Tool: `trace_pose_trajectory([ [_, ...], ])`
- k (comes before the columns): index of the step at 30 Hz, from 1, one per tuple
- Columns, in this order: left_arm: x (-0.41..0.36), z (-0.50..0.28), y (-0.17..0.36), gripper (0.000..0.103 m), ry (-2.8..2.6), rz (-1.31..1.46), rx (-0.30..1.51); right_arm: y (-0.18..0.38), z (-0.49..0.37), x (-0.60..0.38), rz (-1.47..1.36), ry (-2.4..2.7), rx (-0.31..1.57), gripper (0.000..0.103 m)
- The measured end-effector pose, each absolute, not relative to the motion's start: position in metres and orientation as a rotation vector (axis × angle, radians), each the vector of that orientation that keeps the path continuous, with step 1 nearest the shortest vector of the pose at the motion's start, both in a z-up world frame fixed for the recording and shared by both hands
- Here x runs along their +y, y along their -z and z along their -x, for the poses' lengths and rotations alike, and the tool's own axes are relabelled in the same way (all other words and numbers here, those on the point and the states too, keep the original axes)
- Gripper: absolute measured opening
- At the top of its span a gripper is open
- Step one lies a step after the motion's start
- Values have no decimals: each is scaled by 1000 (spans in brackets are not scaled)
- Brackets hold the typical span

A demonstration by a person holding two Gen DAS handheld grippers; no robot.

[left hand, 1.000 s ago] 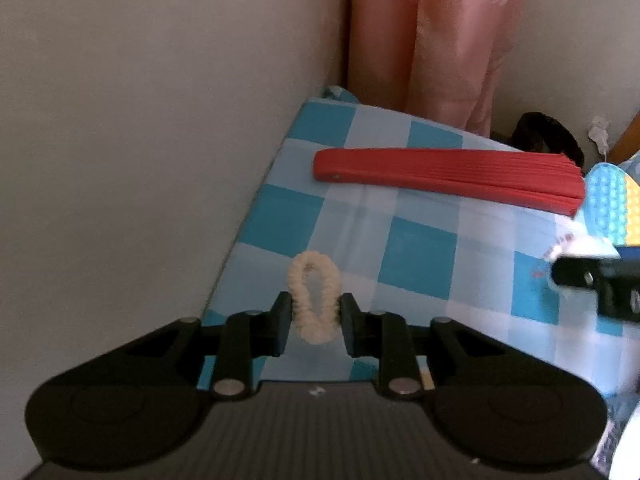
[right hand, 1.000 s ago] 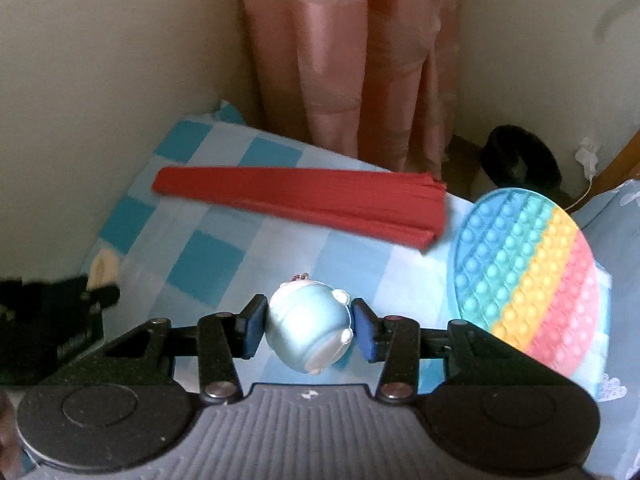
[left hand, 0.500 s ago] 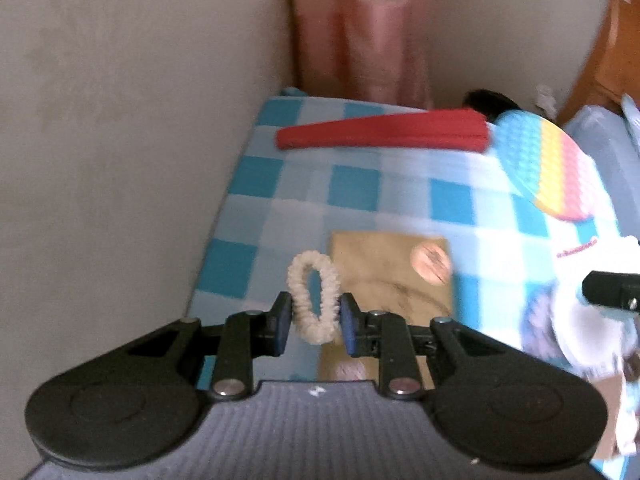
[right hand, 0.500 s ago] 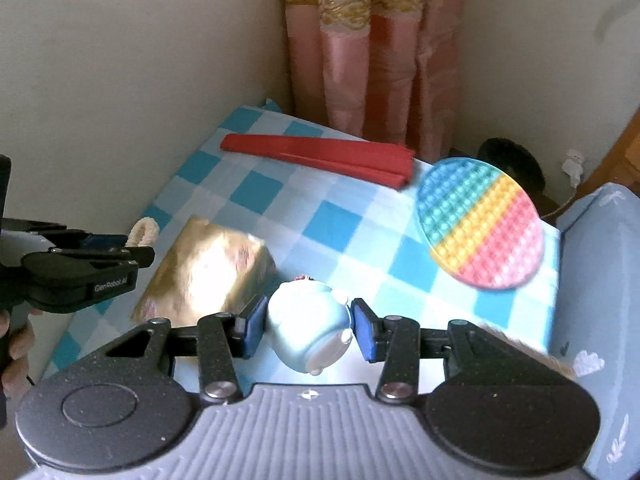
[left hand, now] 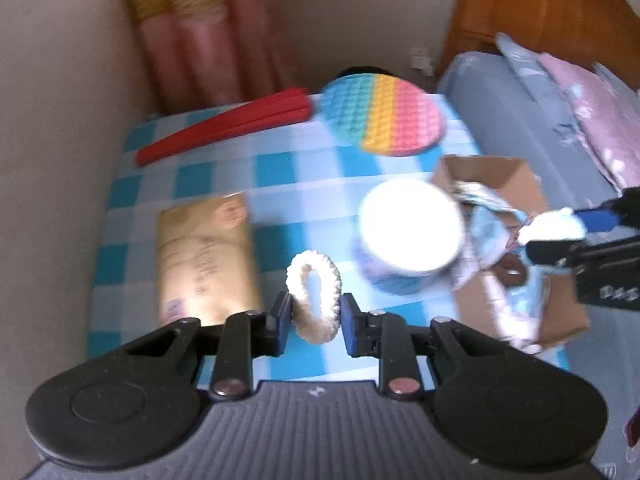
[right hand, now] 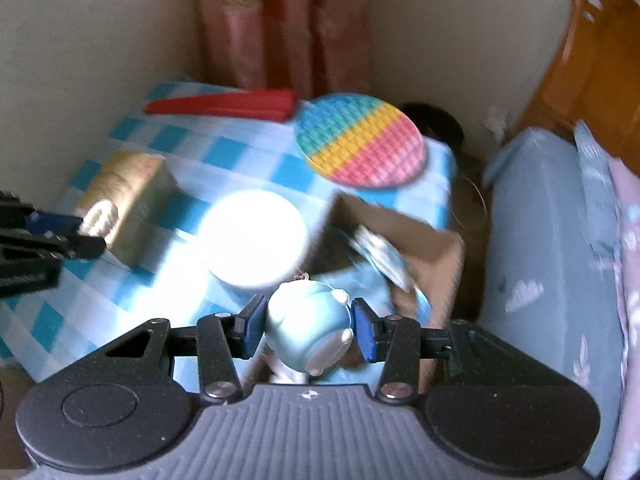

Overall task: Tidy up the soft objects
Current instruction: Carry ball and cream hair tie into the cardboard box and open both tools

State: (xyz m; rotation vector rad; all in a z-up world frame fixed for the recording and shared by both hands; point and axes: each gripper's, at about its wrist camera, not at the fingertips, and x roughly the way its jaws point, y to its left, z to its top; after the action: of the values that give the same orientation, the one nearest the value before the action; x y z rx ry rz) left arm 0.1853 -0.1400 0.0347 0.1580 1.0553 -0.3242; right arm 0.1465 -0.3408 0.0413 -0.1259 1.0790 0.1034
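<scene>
Left gripper (left hand: 314,316) clamps a cream ribbed fabric scrunchie (left hand: 315,296), lower centre of frame. Right gripper (right hand: 306,328) pinches a rounded, glossy pale-blue squishy toy (right hand: 308,332) at lower centre, above an open cardboard box (right hand: 436,248) on blue checked cloth (right hand: 256,160).

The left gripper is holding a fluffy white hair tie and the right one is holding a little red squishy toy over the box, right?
Almost. The toy in the right gripper is pale blue, not red; the right wrist view shows that. The rest holds: it hangs over the cardboard box, and the left gripper grips the fluffy white hair tie.
</scene>
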Motion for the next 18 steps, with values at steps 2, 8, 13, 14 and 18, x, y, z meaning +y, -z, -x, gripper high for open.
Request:
trace_pose_trajectory([
  [2,-158,-183,-37,24,358,-174,1047,-33,-142,-353,114,-88,1090,56],
  [8,-206,-187,-34,25,440,-211,1045,-15,-126,-376,55,-116,1079,91],
  [13,-251,-195,-28,25,505,-229,1050,2,-107,-382,66,-126,1096,91],
  [14,-259,-197,-26,25,517,-229,1051,4,-104,-384,61,-127,1098,91],
  [18,-287,-207,-16,28,554,-224,1064,9,-94,-389,31,-131,1095,91],
])
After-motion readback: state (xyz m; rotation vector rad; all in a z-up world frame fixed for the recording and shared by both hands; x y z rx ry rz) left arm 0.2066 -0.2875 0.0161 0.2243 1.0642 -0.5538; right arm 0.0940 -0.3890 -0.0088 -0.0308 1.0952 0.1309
